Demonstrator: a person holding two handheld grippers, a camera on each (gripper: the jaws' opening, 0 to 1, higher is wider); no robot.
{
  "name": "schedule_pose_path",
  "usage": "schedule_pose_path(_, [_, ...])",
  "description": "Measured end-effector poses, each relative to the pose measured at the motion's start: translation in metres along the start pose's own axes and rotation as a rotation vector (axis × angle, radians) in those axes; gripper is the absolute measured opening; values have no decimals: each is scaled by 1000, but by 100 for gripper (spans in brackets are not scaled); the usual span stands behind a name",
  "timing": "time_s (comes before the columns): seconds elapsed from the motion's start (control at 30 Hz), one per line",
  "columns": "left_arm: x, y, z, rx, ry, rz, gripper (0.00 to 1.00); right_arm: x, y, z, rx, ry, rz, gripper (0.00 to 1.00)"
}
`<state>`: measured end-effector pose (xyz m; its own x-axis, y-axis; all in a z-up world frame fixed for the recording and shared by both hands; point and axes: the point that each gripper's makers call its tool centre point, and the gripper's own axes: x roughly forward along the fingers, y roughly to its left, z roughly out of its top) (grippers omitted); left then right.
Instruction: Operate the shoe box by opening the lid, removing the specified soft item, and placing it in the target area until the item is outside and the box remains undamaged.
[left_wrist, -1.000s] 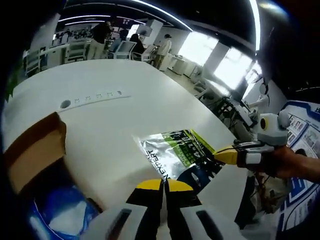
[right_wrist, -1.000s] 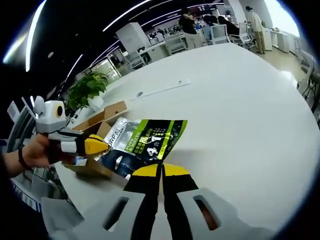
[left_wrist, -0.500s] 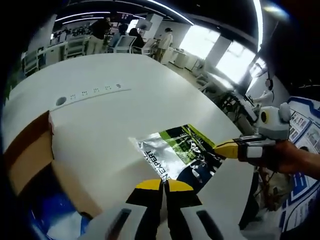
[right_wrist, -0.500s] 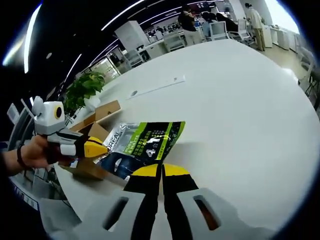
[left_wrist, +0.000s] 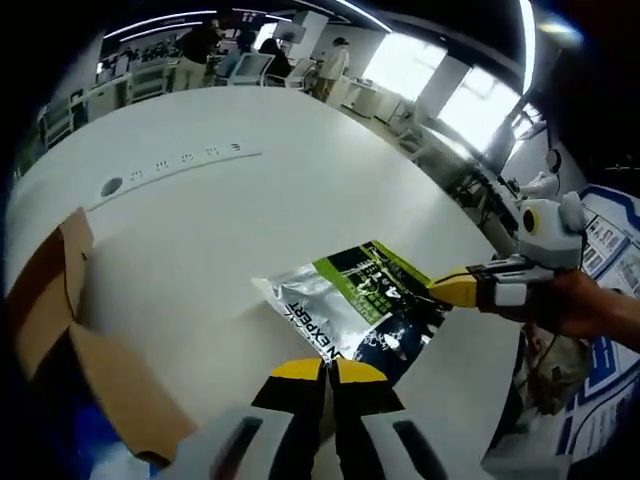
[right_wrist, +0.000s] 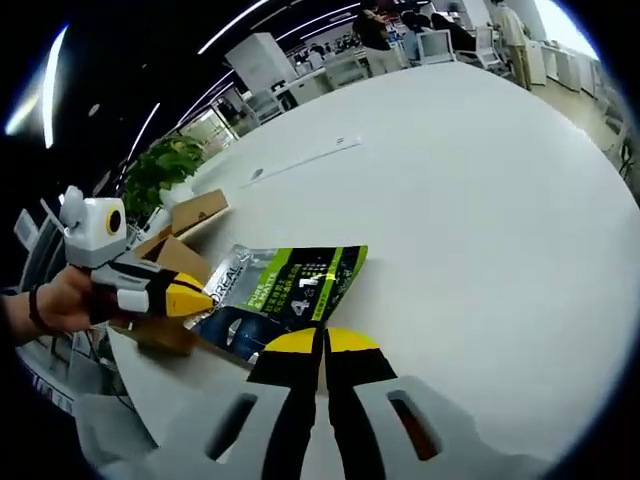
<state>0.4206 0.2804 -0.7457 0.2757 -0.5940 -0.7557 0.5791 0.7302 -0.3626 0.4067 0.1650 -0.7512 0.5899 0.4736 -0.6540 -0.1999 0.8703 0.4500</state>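
A silver, green and dark foil pouch (left_wrist: 358, 308) lies low over the white table (left_wrist: 210, 230), to the right of the open cardboard shoe box (left_wrist: 55, 300). My left gripper (left_wrist: 328, 372) is shut, its yellow tips pinching the pouch's near edge. My right gripper (left_wrist: 447, 290) comes in from the right, shut on the opposite edge. In the right gripper view the pouch (right_wrist: 290, 290) sits just ahead of my right gripper (right_wrist: 322, 342). There the left gripper (right_wrist: 203, 298) holds its left edge, with the shoe box (right_wrist: 185, 212) behind it.
Something blue (left_wrist: 95, 455) shows inside the box. A socket strip (left_wrist: 185, 160) and a round grommet (left_wrist: 110, 186) are set into the table farther off. A potted plant (right_wrist: 165, 170) stands beyond the box. People and desks fill the back of the room.
Both grippers have carried the pouch away from the box and lower toward the table. The box has slid to the left in both views.
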Motion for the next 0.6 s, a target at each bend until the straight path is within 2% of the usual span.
schedule_pose_path(0.3, [11,0,-10,-2,79,11,2,6,-8,-5,3,34,-9,0])
schedule_pose_path(0.6, [13,0,-18,6,135,15,2,11,-11,-9,-10,61,-17,0])
